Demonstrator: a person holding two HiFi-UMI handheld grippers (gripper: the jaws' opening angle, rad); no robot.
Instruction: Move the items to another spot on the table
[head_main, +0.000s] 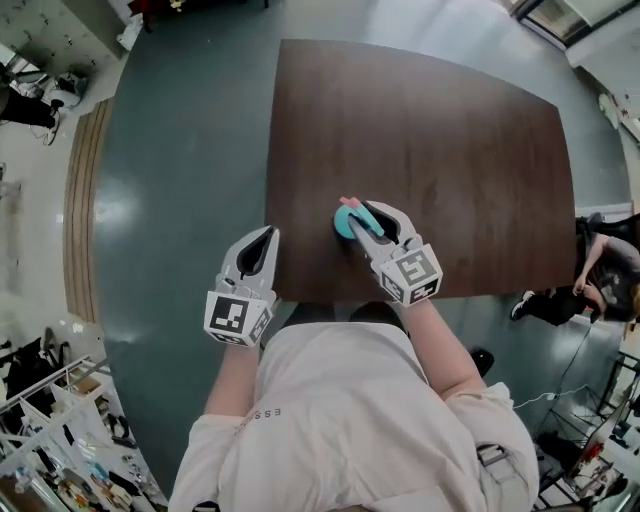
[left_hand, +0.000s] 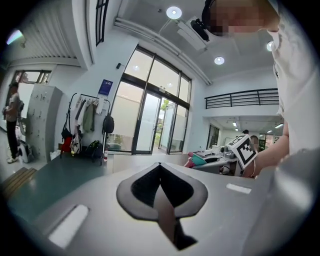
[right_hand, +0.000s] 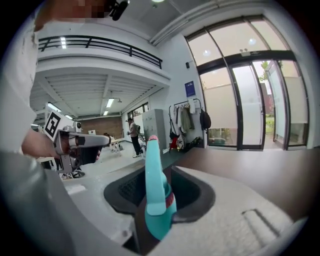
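Note:
A teal item with a pink tip sits low over the dark brown table, near its front edge. My right gripper reaches in from the front and is shut on it. In the right gripper view the teal item stands upright between the jaws of the right gripper, pink tip up. My left gripper hangs just off the table's front left corner, over the floor. Its jaws meet with nothing between them in the left gripper view, where the teal item also shows far off.
The table's front edge runs just ahead of my body. Grey-green floor surrounds the table. A person sits by the table's right side. Racks with clutter stand at the lower left.

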